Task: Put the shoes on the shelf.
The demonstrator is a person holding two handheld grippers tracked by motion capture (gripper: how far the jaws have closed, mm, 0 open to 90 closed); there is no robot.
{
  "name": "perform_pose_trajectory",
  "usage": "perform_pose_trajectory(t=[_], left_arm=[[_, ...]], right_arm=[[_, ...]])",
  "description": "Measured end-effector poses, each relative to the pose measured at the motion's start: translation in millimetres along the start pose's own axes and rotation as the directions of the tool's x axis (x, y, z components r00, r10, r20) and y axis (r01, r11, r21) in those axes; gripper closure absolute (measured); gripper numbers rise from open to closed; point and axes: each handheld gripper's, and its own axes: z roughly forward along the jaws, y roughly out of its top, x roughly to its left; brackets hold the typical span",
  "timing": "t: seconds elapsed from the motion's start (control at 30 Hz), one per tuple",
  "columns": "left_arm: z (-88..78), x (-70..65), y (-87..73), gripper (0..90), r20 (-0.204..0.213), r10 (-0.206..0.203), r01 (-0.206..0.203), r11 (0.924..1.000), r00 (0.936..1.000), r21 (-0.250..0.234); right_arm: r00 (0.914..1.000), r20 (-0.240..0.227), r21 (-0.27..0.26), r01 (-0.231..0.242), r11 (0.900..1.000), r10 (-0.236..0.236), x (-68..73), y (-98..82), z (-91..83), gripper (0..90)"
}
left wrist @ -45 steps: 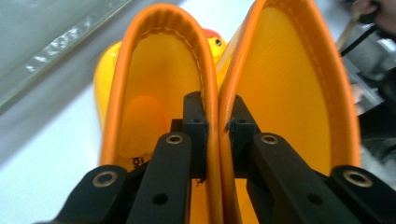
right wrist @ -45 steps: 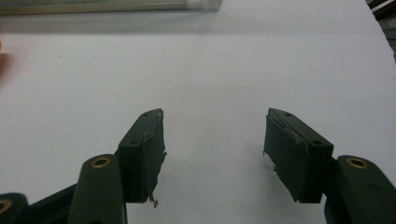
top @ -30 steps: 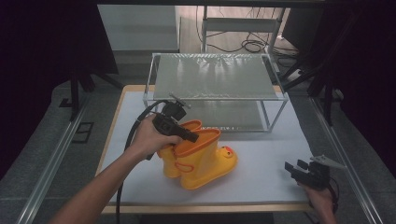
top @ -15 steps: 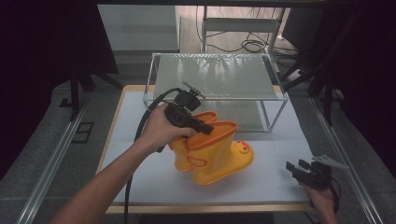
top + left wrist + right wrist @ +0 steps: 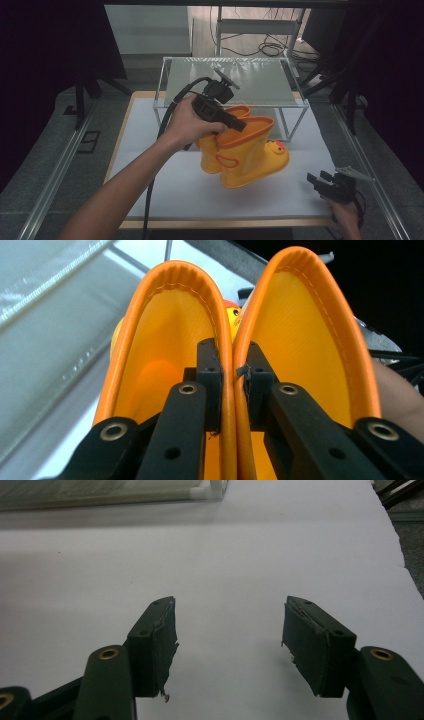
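Note:
A pair of yellow rubber boots (image 5: 250, 155) with orange rims hangs above the white table, toes pointing right, a duck face on the nearer toe. My left gripper (image 5: 239, 125) is shut on the boots, pinching the two touching rims (image 5: 231, 375) together, one jaw inside each boot opening. My right gripper (image 5: 316, 179) rests near the table's front right corner, open, with nothing between its pads (image 5: 160, 635).
A low metal-framed glass shelf (image 5: 230, 82) stands at the back of the white table sheet (image 5: 165, 185), just behind the boots. The left gripper's black cable (image 5: 155, 165) trails along the forearm. Dark floor and rails flank the table.
My left gripper has lifted both boots off the table and carried them to the right and slightly up. The right gripper has stayed in place.

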Motion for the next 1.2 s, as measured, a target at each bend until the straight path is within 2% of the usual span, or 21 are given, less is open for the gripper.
perform_pose_trajectory(t=[0.33, 0.47, 0.63, 0.67, 0.7, 0.77, 0.97, 1.07, 1.2], left_arm=[[-5.5, -0.8, 22.5, 82.3, 0.016, -0.003, 0.003, 0.9994, 0.9999, -0.033], [-14.9, 0.8, 40.9, 82.3, 0.013, -0.016, 0.017, 0.9987, 0.9998, -0.048], [-25.9, 4.9, 61.9, 82.3, 0.004, -0.029, 0.030, 0.9967, 0.9996, -0.075], [-25.9, 4.9, 61.9, 82.4, 0.004, -0.029, 0.030, 0.9967, 0.9996, -0.075], [-28.0, 7.6, 69.9, 82.4, -0.002, -0.038, 0.037, 0.9957, 0.9993, -0.085], [-28.5, 8.8, 72.6, 82.4, -0.005, -0.042, 0.041, 0.9954, 0.9991, -0.087], [-41.3, 28.6, 100.2, 82.3, -0.028, -0.081, 0.077, 0.9904, 0.9963, -0.114], [-46.6, 38.9, 114.3, 82.4, -0.058, -0.115, 0.106, 0.9851, 0.9917, -0.135], [-45.5, 54.3, 125.1, 82.4, -0.102, -0.151, 0.133, 0.9783, 0.9833, -0.159]], right_arm=[[1.0000, -0.004, -0.010, -0.005, 1.000, 0.005, 0.3, 0.7, -1.2, 37.8], [1.0000, -0.004, -0.006, 0.001, 1.000, -0.001, 0.2, 1.0, -1.4, 37.8], [0.9998, 0.008, -0.006, -0.020, 1.000, 0.020, -0.6, 1.2, -1.4, 37.6], [0.9997, 0.009, -0.008, -0.021, 1.000, 0.021, -0.8, 1.2, -1.4, 37.6], [0.9997, 0.009, -0.008, -0.022, 1.000, 0.022, -0.8, 1.3, -1.4, 37.6], [0.9997, 0.007, -0.007, -0.021, 1.000, 0.021, -0.6, 1.4, -1.4, 37.6], [0.9991, 0.018, -0.016, -0.038, 0.999, 0.038, -2.0, 2.5, -2.4, 37.4], [0.9979, 0.021, -0.023, -0.060, 0.998, 0.061, -2.1, 4.5, -3.0, 37.1], [0.9980, 0.020, -0.027, -0.060, 0.998, 0.060, -2.2, 4.6, -3.2, 37.1]])
